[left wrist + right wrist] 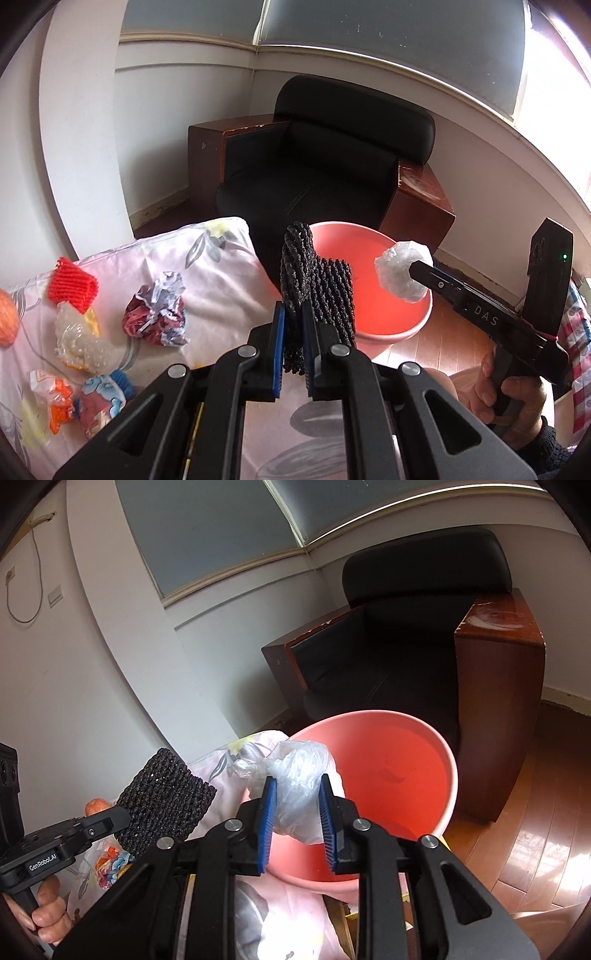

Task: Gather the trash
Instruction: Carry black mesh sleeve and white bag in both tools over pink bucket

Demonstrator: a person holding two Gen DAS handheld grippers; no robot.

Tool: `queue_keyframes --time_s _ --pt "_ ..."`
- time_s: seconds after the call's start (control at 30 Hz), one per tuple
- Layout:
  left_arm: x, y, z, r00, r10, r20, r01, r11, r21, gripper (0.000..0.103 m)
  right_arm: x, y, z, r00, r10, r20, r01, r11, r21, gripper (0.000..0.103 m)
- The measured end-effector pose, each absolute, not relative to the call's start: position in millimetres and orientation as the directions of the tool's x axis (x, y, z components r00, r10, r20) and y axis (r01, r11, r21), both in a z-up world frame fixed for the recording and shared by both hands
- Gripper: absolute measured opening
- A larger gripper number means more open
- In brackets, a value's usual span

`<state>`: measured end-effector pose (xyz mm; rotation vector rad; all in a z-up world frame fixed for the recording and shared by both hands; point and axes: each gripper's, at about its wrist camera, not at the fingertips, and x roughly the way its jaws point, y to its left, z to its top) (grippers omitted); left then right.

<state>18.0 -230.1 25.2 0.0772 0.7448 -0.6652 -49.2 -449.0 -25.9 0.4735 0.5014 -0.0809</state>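
Through the left wrist view, the left gripper [293, 332] is seen with its fingers [277, 332] closed narrowly on a black foam net [317, 291], held up beside the pink basin [391, 332]. Further right, the right gripper [413, 267] is seen clamping a crumpled clear plastic bag [402, 271] over the basin. On the floral bedsheet [221, 288] are scattered a red foam net [72, 284], a crumpled wrapper [155, 314] and other scraps. Through the right wrist view, the plastic bag [299, 786] is gripped between the blue-padded fingers [267, 823] at the basin's [448, 786] rim, with the black foam net [162, 801] held at left by the left gripper [118, 818].
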Motion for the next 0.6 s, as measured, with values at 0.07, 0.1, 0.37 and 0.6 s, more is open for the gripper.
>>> queue_keyframes --time_s 0.07,0.1,0.37,0.6 --pt "22.0 -244.6 23.7 0.537 -0.532 -0.655 0.596 0.789 -0.152 0.008 -47.1 -456.1 -26.3 0.875 0.017 -0.484 0.212 0.885 0.415 0.023" --pt "24.5 -251.6 22.1 0.536 -0.526 -0.660 0.600 0.788 -0.141 0.008 -46.2 -460.7 -26.9 0.874 0.008 -0.486 0.224 0.880 0.418 0.023" --pt "41.2 -294.1 2.1 0.517 -0.474 -0.712 0.610 0.788 -0.081 0.008 -39.1 -484.0 -34.6 0.864 -0.033 -0.502 0.285 0.854 0.435 0.023" --pt "49.2 -319.1 -11.8 0.508 -0.446 -0.737 0.627 0.778 -0.039 0.008 -34.6 -495.4 -45.4 0.848 -0.032 -0.529 0.300 0.852 0.429 0.023"
